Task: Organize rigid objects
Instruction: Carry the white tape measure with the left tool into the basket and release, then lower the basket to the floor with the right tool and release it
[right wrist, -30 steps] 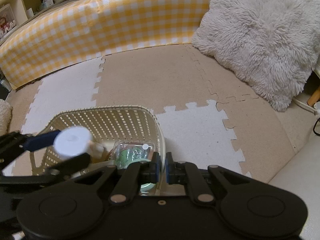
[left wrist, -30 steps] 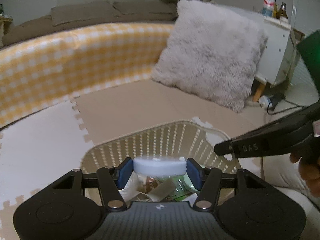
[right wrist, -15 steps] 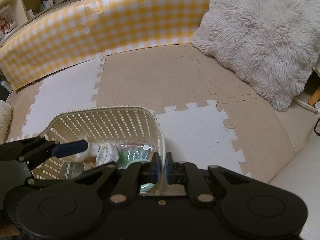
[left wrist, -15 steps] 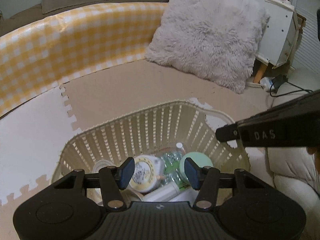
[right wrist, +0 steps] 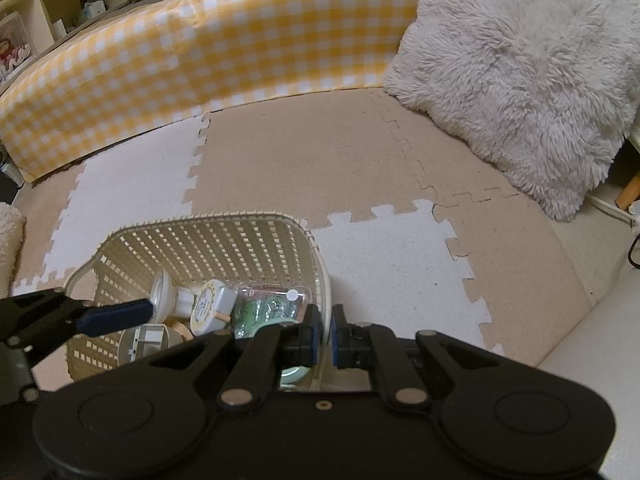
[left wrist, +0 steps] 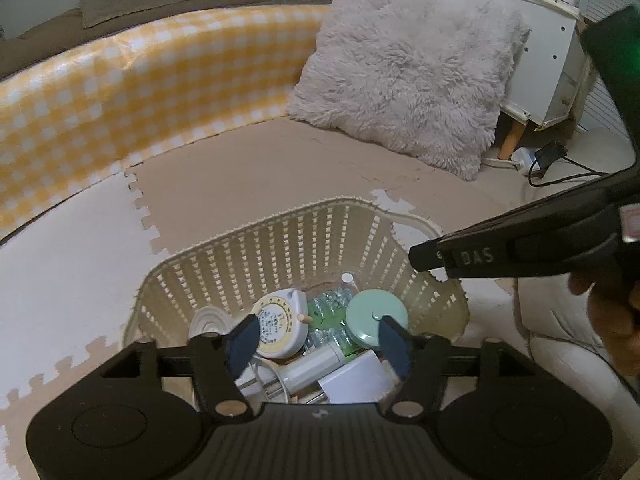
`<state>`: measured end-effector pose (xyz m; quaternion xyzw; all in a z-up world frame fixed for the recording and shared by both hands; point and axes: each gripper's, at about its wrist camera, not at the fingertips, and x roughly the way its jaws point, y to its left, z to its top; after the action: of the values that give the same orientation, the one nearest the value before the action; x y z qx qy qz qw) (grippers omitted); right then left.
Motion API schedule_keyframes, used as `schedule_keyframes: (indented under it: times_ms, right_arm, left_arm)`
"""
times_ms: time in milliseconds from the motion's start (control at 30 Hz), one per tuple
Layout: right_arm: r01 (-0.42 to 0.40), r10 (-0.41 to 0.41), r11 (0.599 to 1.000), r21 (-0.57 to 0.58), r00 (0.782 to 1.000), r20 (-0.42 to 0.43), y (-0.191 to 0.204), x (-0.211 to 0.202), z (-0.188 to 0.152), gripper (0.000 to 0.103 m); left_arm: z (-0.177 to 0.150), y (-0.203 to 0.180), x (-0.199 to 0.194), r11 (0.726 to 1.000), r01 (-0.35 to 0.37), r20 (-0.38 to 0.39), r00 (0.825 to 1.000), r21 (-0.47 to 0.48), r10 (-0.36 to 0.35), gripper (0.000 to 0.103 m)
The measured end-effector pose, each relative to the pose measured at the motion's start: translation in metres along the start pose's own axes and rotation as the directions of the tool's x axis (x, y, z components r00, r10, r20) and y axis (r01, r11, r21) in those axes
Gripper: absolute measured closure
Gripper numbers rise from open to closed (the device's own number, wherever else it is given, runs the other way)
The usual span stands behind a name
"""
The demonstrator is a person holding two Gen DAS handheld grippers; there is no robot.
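Note:
A cream slotted basket sits on the foam mat and holds several rigid items. Among them are a round yellow-faced case, a mint green disc, a clear pack, a white tube and a ribbed white lid. My left gripper hovers over the basket's inside. Its jaws are opening and nothing is between them. One of its blue pads shows in the right wrist view. My right gripper is shut on the basket's near rim.
A yellow checked bumper curves along the back of the mat. A shaggy grey pillow leans at the right. A white cabinet with bottles stands behind it, with a cable on the floor. A person's hand holds the right gripper.
My left gripper let go of the white-lidded jar, which now lies in the basket. Its jaws have spread wider and it has tilted down over the basket. The right gripper has kept still.

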<state>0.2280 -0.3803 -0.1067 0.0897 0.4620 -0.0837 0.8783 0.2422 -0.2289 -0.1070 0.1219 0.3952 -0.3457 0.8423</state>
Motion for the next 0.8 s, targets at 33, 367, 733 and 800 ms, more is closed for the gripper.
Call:
schedule_keyframes:
  times_ms: [33, 367, 733, 800]
  right_arm:
    - [0.0, 0.0, 1.0, 0.0, 1.0, 0.0, 0.0, 0.0, 0.0, 0.096]
    - [0.017, -0.017, 1.0, -0.009, 1.0, 0.02, 0.003, -0.009, -0.001, 0.094]
    - [0.028, -0.028, 1.0, 0.005, 0.985, 0.169, 0.021, -0.085, -0.006, 0.069]
    - [0.017, -0.019, 1.0, 0.013, 0.981, 0.194, 0.024, -0.102, -0.007, 0.059]
  left_arm:
    - [0.001, 0.0, -0.003, 1.0, -0.003, 0.001, 1.0, 0.001, 0.003, 0.027]
    - [0.004, 0.003, -0.037, 0.998, -0.039, 0.028, 0.999, -0.046, 0.04, 0.0]
    - [-0.002, 0.026, -0.11, 0.984, -0.059, 0.14, 0.987, -0.167, 0.083, 0.0]
    - [-0.005, 0.028, -0.125, 0.98, -0.055, 0.156, 0.984, -0.19, 0.085, 0.0]
